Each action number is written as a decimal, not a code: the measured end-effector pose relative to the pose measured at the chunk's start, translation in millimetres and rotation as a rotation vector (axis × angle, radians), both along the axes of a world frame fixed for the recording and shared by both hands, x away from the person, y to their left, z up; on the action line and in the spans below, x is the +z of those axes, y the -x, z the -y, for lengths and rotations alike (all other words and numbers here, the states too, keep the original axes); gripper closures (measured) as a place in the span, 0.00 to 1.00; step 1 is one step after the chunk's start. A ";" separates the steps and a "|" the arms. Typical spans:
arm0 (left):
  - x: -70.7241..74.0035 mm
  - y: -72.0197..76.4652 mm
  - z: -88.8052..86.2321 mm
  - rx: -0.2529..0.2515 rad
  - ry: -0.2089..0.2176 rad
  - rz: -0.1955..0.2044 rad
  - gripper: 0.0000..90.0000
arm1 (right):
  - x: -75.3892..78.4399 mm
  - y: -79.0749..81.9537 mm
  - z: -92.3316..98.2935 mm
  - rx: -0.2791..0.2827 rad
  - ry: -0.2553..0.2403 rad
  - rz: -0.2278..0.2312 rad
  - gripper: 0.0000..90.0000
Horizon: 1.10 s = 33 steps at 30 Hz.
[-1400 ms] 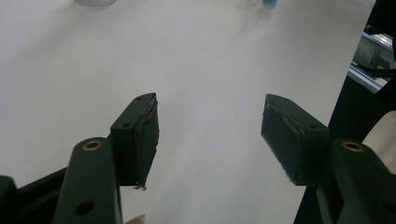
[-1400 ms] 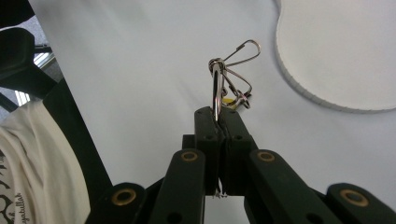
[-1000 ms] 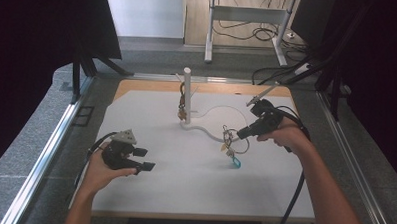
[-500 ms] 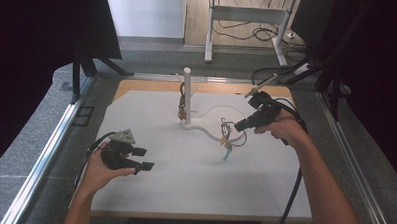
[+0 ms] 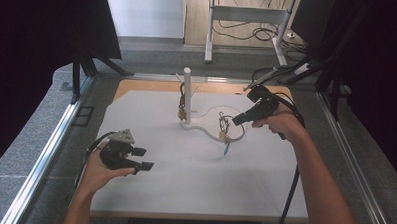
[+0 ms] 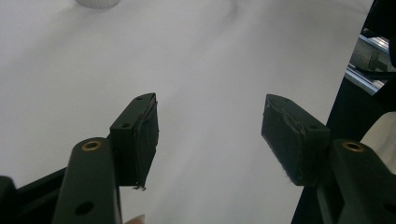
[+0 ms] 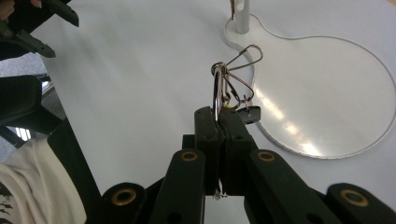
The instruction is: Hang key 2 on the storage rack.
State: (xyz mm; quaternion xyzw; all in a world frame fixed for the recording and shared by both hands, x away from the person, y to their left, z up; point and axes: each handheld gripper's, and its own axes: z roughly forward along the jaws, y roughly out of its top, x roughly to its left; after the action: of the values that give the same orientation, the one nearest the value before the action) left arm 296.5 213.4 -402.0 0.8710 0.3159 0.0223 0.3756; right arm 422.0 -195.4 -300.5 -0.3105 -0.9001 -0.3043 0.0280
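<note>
We see the right gripper (image 5: 234, 121) held over the far right part of the white board (image 5: 193, 192), its jaws pressed tightly together on a metal key ring (image 7: 217, 88). In the right gripper view the ring stands on edge between the two black pads, and wire clips (image 7: 240, 58) hang through its upper part, while a small dark tag (image 7: 250, 113) dangles just beside the jaw tips. In the high view the same bunch (image 5: 224, 128) hangs off the gripper's tips above the round flat base (image 5: 198, 128) of a white stand, with a small blue piece (image 5: 225, 150) dangling lowest, close to the board. The stand's upright white post (image 5: 187, 94) rises from the narrow end of that base, and a brownish item (image 5: 182, 111) hangs against the post low down; we cannot tell what it is. The bunch sits to the right of the post, apart from it. The left gripper (image 5: 142, 158) rests over the near left part of the board, well apart from the stand and the ring. Its jaws stand wide apart with nothing between them, and in the left gripper view we look past its worn black pads (image 6: 144, 135) onto bare white board. A cable (image 5: 288, 195) trails from the right gripper back along the person's forearm toward the near edge.
</note>
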 end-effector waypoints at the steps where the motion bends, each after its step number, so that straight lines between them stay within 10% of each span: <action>1: 0.2 0.2 -0.2 0.000 0.002 0.000 0.41 | 0.5 -1.9 -0.4 0.000 0.000 0.003 0.97; 33: 2.1 0.8 -3.7 0.001 0.010 0.007 0.41 | 13.8 -26.4 -17.0 -0.031 -0.008 0.016 0.97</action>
State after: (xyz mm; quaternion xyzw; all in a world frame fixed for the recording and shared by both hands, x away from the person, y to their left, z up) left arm 295.8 217.1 -399.9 0.8688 0.3150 0.0237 0.3812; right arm 448.4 -178.4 -286.7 -0.3219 -0.8942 -0.3106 0.0174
